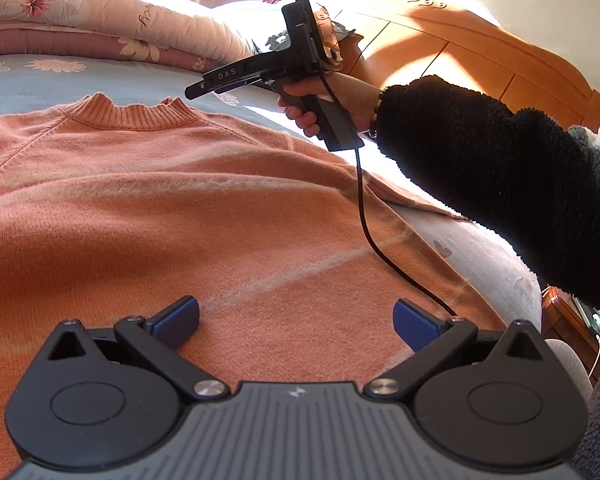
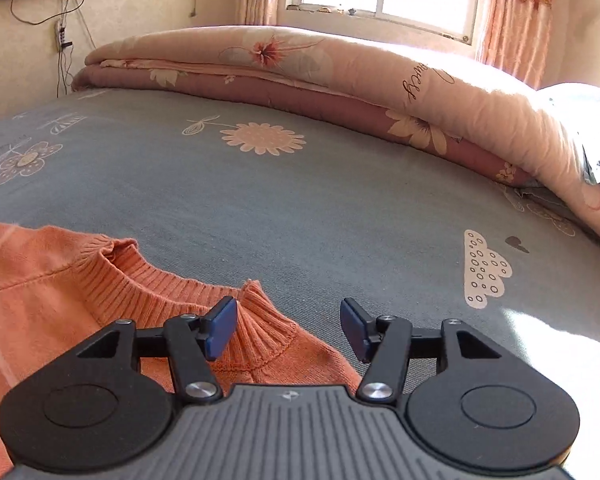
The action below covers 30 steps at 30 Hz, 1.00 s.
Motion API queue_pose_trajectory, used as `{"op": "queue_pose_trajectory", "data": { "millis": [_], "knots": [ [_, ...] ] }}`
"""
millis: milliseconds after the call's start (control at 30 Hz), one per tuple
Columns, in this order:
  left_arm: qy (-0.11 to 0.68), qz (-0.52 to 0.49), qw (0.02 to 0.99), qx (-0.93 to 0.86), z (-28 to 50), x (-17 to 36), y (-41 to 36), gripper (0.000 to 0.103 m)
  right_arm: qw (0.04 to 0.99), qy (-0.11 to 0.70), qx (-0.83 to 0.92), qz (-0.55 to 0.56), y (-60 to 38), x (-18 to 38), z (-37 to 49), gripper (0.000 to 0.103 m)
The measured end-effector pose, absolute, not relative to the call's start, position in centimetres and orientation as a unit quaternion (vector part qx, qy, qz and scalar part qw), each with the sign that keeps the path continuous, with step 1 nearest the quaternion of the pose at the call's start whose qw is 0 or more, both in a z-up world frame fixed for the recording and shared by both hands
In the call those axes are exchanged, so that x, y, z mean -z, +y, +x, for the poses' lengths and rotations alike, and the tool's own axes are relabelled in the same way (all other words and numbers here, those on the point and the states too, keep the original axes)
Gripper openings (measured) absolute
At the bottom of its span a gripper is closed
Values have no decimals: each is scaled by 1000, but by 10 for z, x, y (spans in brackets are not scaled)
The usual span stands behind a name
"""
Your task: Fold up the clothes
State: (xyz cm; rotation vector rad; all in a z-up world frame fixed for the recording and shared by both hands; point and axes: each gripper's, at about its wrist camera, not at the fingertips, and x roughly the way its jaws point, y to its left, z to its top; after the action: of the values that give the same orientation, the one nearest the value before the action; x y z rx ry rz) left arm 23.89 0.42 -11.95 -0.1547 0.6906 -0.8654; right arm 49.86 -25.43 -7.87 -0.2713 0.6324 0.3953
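Left gripper (image 1: 296, 322) tilts down a bit, jaws spread wide w/ nothing between the blue pads (image 1: 178, 318). Right gripper (image 2: 288, 328) also angled down, jaws about halfway apart, nothing pinched. From the left cam the right hand (image 1: 328, 106) is wrapped round the pistol handle, black fuzzy sleeve (image 1: 480, 160) coming in from the right.

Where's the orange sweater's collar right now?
In the right wrist view, the ribbed collar lies on the grey-blue flowered bedsheet, just beyond the open right gripper.
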Motion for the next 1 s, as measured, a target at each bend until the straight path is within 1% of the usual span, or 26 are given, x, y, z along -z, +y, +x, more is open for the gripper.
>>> {"op": "queue_pose_trajectory", "data": {
  "millis": [67, 133, 167, 200, 267, 333, 367, 400, 600, 800, 1000],
  "knots": [
    [328, -74, 848, 411, 239, 119, 4, 102, 911, 316, -197, -175, -242, 87, 504, 65],
    [328, -74, 847, 411, 239, 119, 5, 102, 901, 339, -202, -181, -243, 98, 515, 65],
    [327, -75, 847, 412, 239, 120, 5, 102, 899, 344, -204, -178, -246, 102, 519, 72],
    [328, -76, 847, 412, 239, 120, 5, 102, 897, 350, -206, -171, -250, 107, 523, 80],
    [327, -77, 847, 412, 239, 120, 6, 102, 896, 382, -208, -89, -267, 112, 532, 81],
    [327, -78, 847, 412, 239, 120, 6, 102, 896, 381, -218, -70, -272, 113, 525, 74],
    [327, -78, 847, 412, 240, 120, 6, 102, 893, 381, -228, -79, -270, 112, 519, 68],
    [327, -78, 847, 412, 240, 120, 6, 102, 889, 380, -238, -88, -269, 111, 513, 65],
    [327, -76, 847, 412, 240, 120, 5, 102, 880, 398, -243, -83, -279, 103, 508, 64],
    [326, -72, 849, 408, 239, 119, 3, 102, 904, 345, -230, -104, -249, 82, 498, 64],
    [330, -95, 850, 399, 235, 107, 10, 102, 892, 313, -307, -110, -183, 51, 495, 64]
  ]
}}
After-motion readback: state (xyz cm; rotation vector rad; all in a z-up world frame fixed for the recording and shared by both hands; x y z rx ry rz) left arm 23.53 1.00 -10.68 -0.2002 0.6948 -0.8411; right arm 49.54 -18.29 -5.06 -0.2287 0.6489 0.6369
